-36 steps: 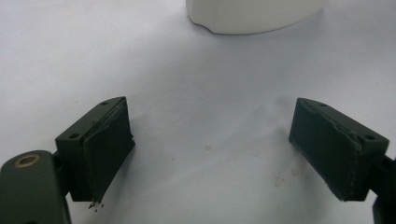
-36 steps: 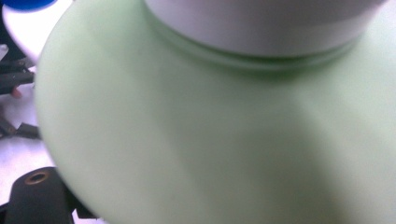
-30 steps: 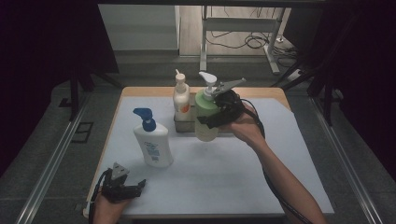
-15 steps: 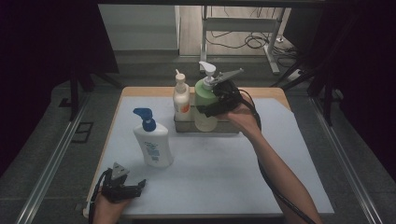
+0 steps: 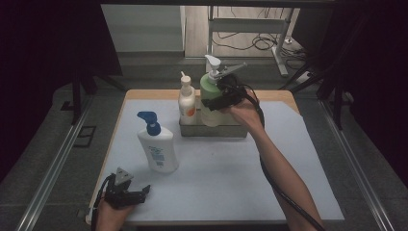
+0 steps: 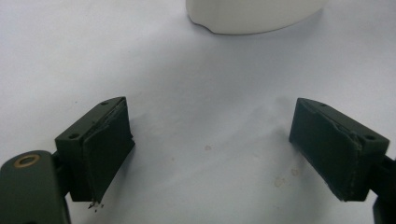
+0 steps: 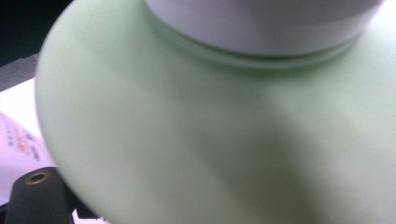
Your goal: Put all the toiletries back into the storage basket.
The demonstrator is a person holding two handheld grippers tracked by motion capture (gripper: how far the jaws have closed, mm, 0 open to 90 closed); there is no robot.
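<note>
High view: right gripper (image 5: 219, 101) clamps the green pump bottle (image 5: 210, 98) over the metal tray (image 5: 211, 130), apparently stowing it; left gripper (image 5: 126, 195), jaws wide, rests at seven o'clock.

My right gripper (image 5: 217, 100): arm stretched fwd, wrist level, jaws clamped on smth held up close. My left gripper (image 5: 126, 191) sits low near my body, jaws spread wide, nothing btwn them.

Wooden table (image 5: 144, 95) under pale mat (image 5: 216, 178), bearing grey tray (image 5: 211, 131) and blue-capped white bottle (image 5: 156, 149).
</note>
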